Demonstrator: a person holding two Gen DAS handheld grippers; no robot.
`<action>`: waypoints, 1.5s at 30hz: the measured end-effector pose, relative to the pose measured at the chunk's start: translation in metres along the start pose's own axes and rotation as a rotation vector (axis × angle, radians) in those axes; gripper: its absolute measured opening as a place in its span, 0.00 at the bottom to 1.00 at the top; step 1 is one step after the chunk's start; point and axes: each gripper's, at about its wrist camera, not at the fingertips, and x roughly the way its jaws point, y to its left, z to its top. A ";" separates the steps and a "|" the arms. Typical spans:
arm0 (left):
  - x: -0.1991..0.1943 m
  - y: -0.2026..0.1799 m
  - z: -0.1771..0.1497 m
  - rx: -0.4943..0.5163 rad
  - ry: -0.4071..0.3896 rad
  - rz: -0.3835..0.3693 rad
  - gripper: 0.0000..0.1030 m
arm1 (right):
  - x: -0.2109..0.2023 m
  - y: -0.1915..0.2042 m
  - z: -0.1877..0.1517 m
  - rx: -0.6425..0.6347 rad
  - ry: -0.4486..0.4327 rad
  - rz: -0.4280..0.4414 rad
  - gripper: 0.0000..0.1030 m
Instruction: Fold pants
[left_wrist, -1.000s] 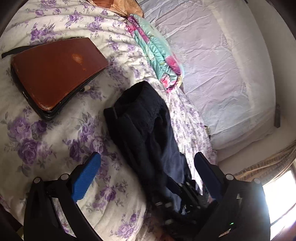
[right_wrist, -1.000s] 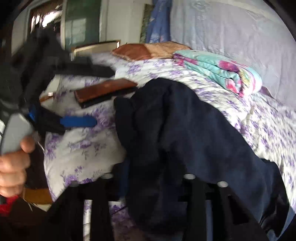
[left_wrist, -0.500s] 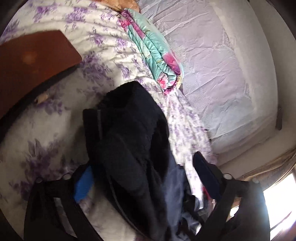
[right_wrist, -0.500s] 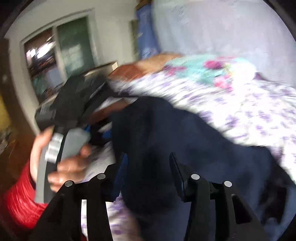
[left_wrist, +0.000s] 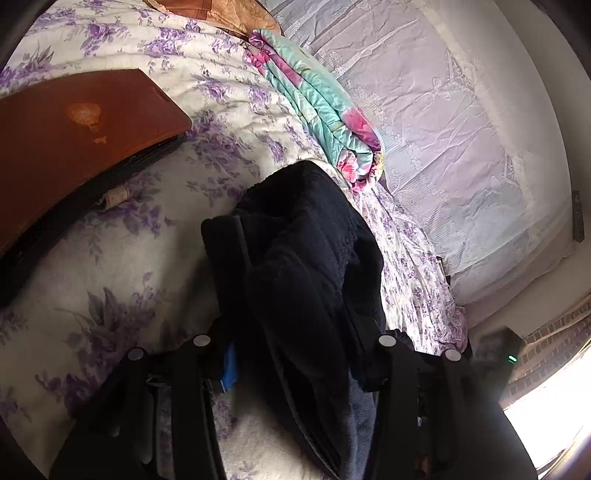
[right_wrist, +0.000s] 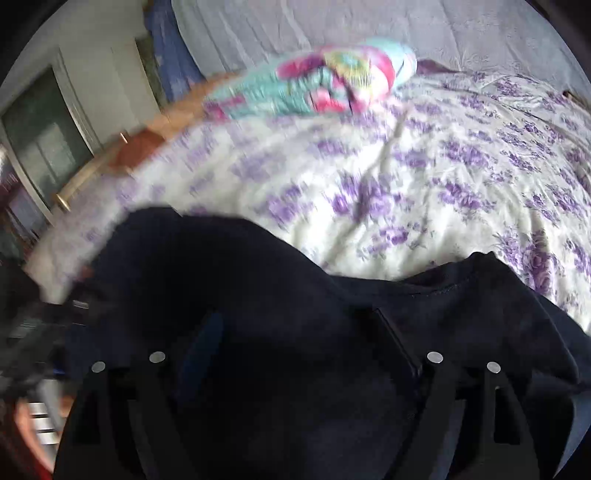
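The dark navy pants (left_wrist: 303, 258) lie bunched on the purple-flowered bedspread (left_wrist: 122, 266). In the left wrist view my left gripper (left_wrist: 295, 354) has its blue-padded fingers (left_wrist: 229, 369) closed in on a thick fold of the pants. In the right wrist view, which is blurred, the pants (right_wrist: 258, 295) fill the lower half and drape between the fingers of my right gripper (right_wrist: 303, 332); its fingers stand fairly wide with cloth between them, and the grip itself is hidden.
A brown flat case (left_wrist: 74, 140) lies on the bed to the left. A folded teal and pink floral blanket (left_wrist: 321, 110) lies beyond the pants, also in the right wrist view (right_wrist: 325, 85). A pale lace curtain (left_wrist: 461, 129) hangs behind. A door (right_wrist: 44, 136) stands at left.
My left gripper moved in over the pants and closed from wide open onto a fold. My right gripper swung right, its fingers spread wider, and the pants now cover it.
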 end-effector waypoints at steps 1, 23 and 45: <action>0.000 0.000 0.000 0.003 0.003 0.001 0.43 | -0.018 -0.001 -0.002 0.007 -0.040 0.013 0.80; 0.010 -0.017 -0.007 0.115 0.019 0.073 0.62 | -0.060 -0.136 -0.024 -0.078 0.035 -0.335 0.67; 0.009 -0.014 -0.002 0.124 0.051 0.063 0.55 | -0.139 -0.108 -0.098 -0.146 -0.157 -0.301 0.93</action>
